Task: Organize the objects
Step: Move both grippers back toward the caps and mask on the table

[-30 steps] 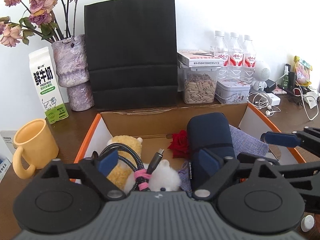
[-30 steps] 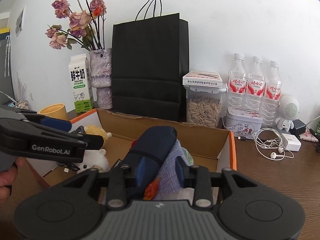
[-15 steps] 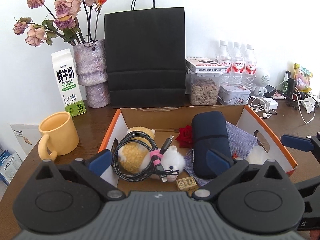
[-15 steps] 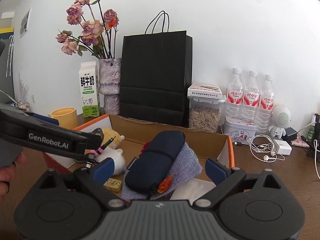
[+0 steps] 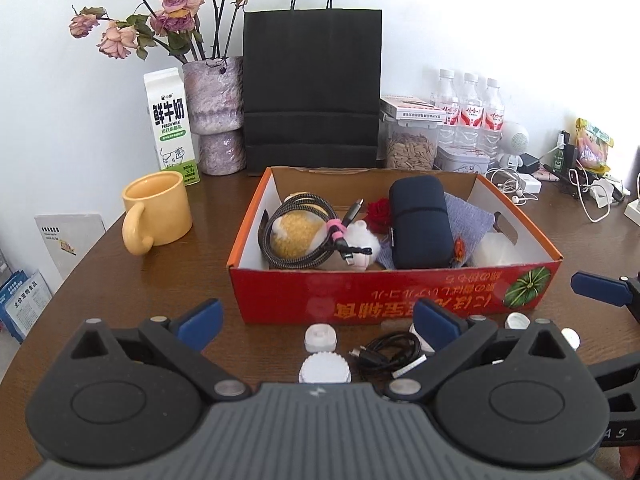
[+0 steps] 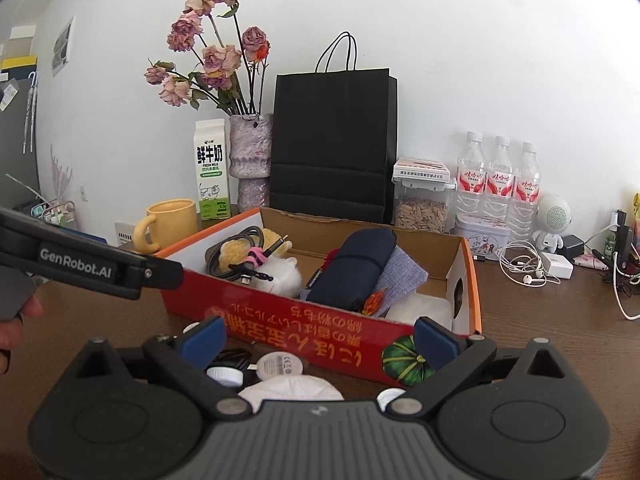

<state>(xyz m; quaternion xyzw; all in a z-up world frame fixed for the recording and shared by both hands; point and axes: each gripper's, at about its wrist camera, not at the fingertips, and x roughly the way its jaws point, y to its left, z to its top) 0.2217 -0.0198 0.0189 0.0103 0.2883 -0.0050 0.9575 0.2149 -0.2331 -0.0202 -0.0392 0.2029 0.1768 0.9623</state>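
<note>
A red cardboard box (image 5: 392,294) (image 6: 304,320) sits mid-table. It holds a navy pouch (image 5: 420,224) (image 6: 352,268), a coiled braided cable (image 5: 304,228), a plush toy (image 5: 294,236), a red rose (image 5: 378,210) and a grey cloth (image 5: 468,220). In front of the box lie white caps (image 5: 320,338), a black cable (image 5: 390,354) and a white crumpled tissue (image 6: 292,390). My left gripper (image 5: 318,322) is open and empty, in front of the box. My right gripper (image 6: 320,338) is open and empty, near the box's front right corner.
A yellow mug (image 5: 156,212), milk carton (image 5: 170,120), vase of dried roses (image 5: 214,116) and black paper bag (image 5: 312,88) stand behind and left of the box. A seed jar (image 5: 412,144), water bottles (image 5: 466,112), tin and earphone cables (image 5: 516,184) are at the back right.
Both grippers have pulled back out of the box toward the table's front edge. The right gripper opened. The braided cable and the navy pouch stay in the box.
</note>
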